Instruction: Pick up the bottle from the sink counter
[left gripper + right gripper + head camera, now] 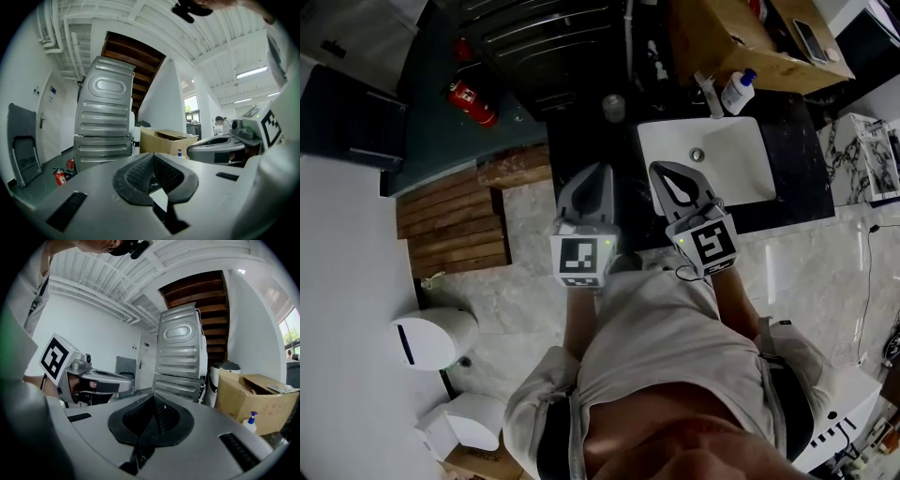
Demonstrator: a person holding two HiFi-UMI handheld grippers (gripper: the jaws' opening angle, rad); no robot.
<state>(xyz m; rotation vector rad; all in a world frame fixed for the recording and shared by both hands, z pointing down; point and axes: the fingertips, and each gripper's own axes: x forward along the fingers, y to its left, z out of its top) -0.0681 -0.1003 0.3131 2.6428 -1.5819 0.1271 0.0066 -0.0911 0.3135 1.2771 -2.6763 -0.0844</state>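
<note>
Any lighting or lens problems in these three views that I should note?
Head view: dim and low in contrast, the counter nearly black, the white sink brightest. Left gripper view: heavy fisheye, black corners, ceiling light blown out. Right gripper view: same bending; the bottle small but sharp.

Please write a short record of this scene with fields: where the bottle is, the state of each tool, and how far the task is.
bottle: white with a blue cap, upright behind the sink, untouched
counter: dark, holds the white sink
left tool: shut, empty, above the counter's near side
right tool: shut, empty, at the sink's near left corner
task: bottle not yet picked up
</note>
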